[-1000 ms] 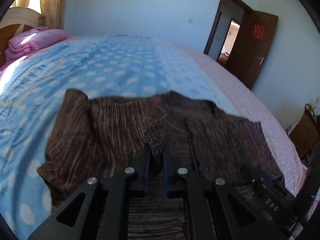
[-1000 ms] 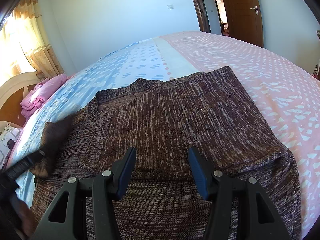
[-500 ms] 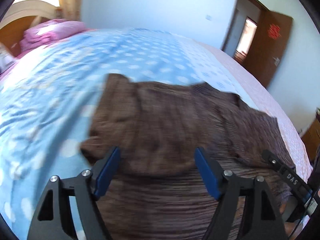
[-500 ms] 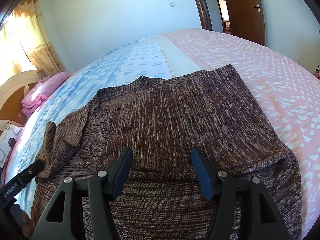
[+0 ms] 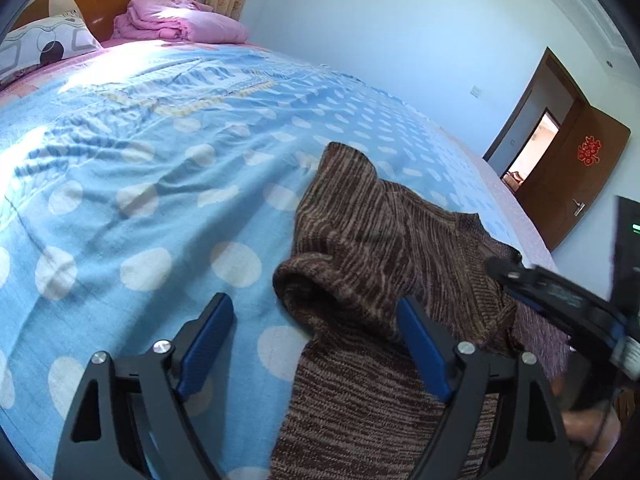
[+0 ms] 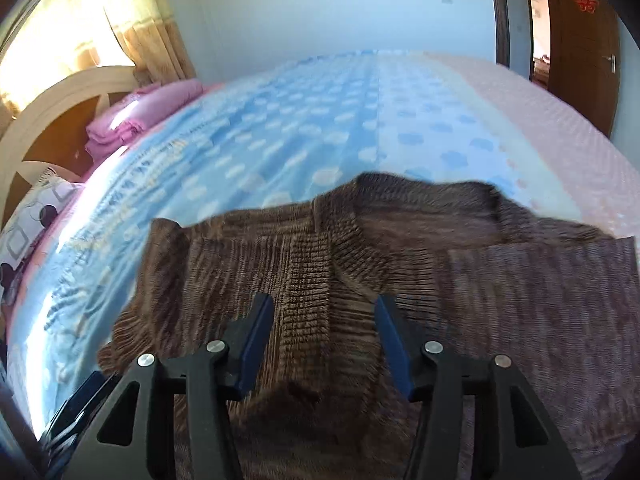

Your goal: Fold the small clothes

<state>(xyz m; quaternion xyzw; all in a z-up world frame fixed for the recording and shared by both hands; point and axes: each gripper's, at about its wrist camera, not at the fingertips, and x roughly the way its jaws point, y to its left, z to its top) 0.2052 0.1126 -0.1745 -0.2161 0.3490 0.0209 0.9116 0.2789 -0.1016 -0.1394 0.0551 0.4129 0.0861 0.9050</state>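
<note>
Brown knit sweater [image 5: 384, 240]: on the blue dotted bedspread [image 5: 140, 184], both sleeves laid in over the body.
Left: lengthwise folds, judging by the flat hem.
Left gripper [image 5: 316, 344]: jaws opening, empty, sleeve edge between them; a second ago clamped on that sleeve.
Right gripper [image 6: 324, 340]: jaws closing, apart, gripping nothing; now over the collar [image 6: 352, 256], not the hem.

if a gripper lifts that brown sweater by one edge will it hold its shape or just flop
Likely flop: the sweater is soft knit, and its folded sleeve already slumps in a rounded roll. Probably not slippery, since the ribbed texture should catch the pads. It may drag on the bedspread rather than slide.
</note>
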